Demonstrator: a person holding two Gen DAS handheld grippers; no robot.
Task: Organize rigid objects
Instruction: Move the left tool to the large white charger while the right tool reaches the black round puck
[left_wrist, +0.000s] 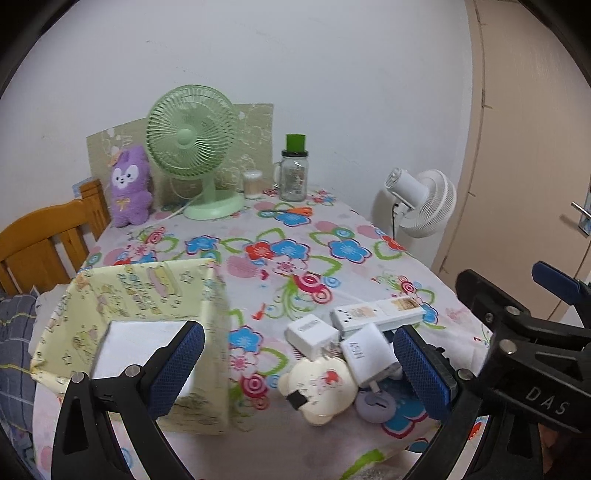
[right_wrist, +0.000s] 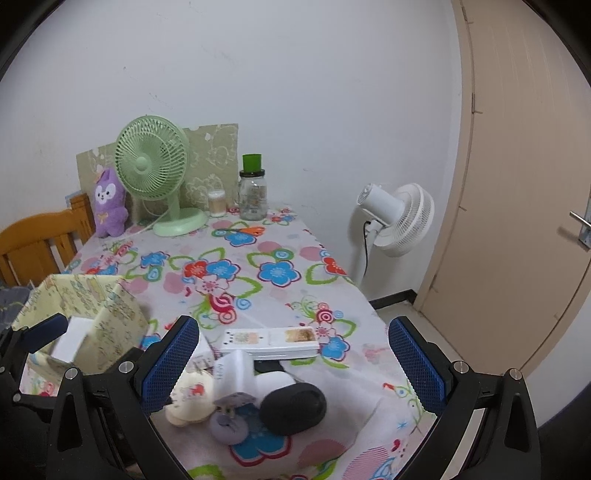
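A pale yellow patterned box (left_wrist: 155, 314) stands open at the table's near left with a white object (left_wrist: 140, 343) inside; it also shows in the right wrist view (right_wrist: 92, 325). A cluster of small things lies right of it: a white power strip (left_wrist: 380, 314) (right_wrist: 273, 341), white chargers (left_wrist: 312, 336) (left_wrist: 367, 352), a cream bear-shaped item (left_wrist: 317, 384) (right_wrist: 190, 400), a grey round item (left_wrist: 373, 404) (right_wrist: 229, 424) and a black oval object (right_wrist: 293, 406). My left gripper (left_wrist: 299, 369) is open above the cluster and box edge. My right gripper (right_wrist: 291, 362) is open over the cluster.
A floral cloth covers the table (left_wrist: 288, 251). At the back stand a green desk fan (left_wrist: 192, 147), a purple plush (left_wrist: 129, 184), a glass jar (left_wrist: 293, 177) and a small cup (left_wrist: 253, 184). A wooden chair (left_wrist: 40, 247) is left, a white floor fan (left_wrist: 421, 203) and door (left_wrist: 535, 147) right.
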